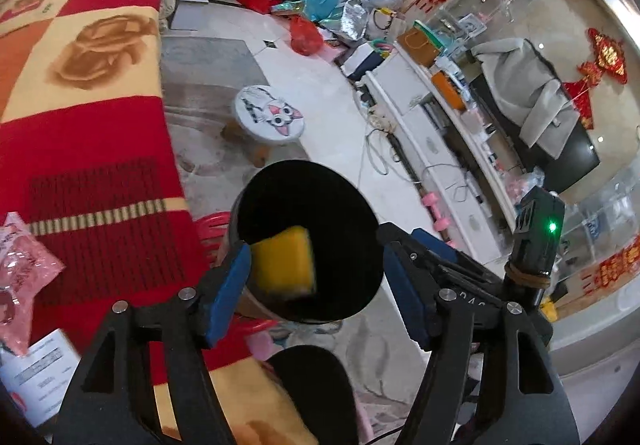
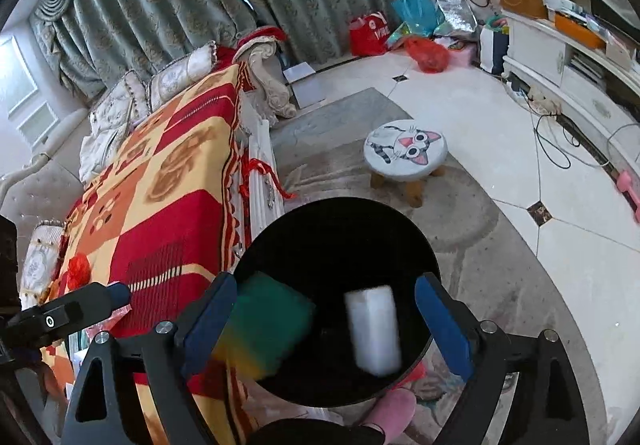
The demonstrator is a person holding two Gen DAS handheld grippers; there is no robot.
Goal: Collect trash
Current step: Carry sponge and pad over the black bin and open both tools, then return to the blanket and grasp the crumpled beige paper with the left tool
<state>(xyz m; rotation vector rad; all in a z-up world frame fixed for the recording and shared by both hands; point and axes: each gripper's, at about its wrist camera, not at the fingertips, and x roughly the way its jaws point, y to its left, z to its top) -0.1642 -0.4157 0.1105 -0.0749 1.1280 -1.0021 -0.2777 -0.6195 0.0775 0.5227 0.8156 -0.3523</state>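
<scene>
Two blurred pieces, a green-and-yellow sponge (image 2: pixel 264 333) and a white block (image 2: pixel 374 329), sit within the black bin's (image 2: pixel 340 225) mouth; both the left gripper (image 1: pixel 316 285) and right gripper (image 2: pixel 324 321) are spread wide, empty.

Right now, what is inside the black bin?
Over the black bin mouth, a blurred green-and-yellow sponge and a white block show. The dark interior hides anything deeper.

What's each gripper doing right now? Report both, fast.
Left gripper: open, holding nothing; a blurred yellow sponge is between its fingers over the black bin.
Right gripper: open, holding nothing; a blurred white block over the bin.
</scene>
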